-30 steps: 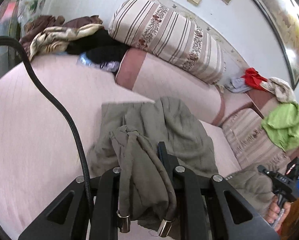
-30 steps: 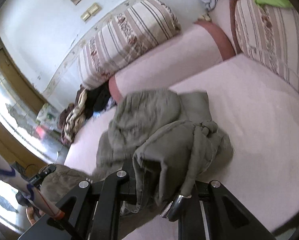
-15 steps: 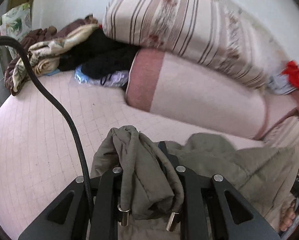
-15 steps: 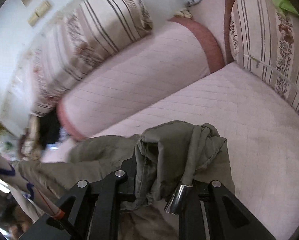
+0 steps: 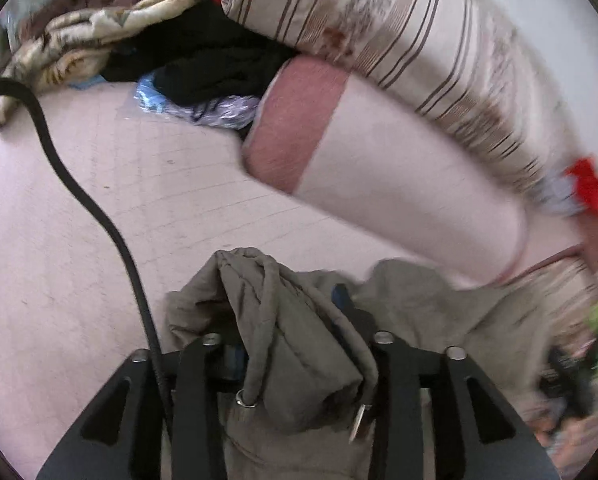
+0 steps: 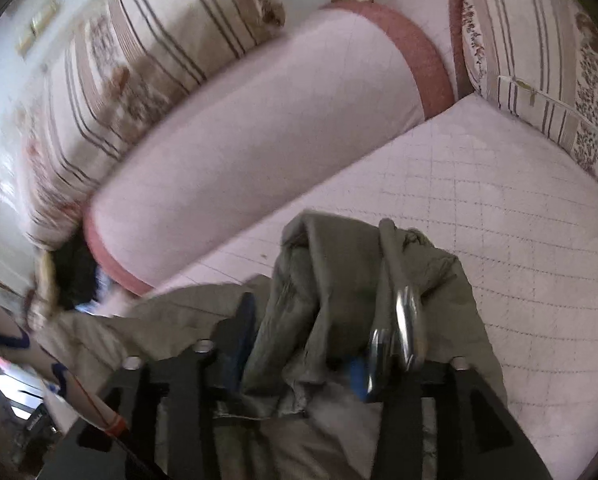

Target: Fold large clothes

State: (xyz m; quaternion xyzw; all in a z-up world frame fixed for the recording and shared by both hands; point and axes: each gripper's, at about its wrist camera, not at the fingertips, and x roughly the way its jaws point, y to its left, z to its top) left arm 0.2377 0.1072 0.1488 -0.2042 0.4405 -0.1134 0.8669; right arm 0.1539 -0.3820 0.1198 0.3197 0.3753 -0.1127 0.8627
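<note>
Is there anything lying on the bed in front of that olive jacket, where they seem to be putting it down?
Nothing visible does. The olive jacket sits bunched between the opening jaws of the left gripper and the right gripper, and the pink quilted bed ahead is bare up to the pink bolster. The clothes pile lies off to the side.

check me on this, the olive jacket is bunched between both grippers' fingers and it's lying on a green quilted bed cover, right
Not quite: the bed cover is pale pink, not green, as the right wrist view shows clearly. The rest holds: the olive jacket is bunched between the fingers of the left gripper and the right gripper, whose jaws are both opening.
</note>
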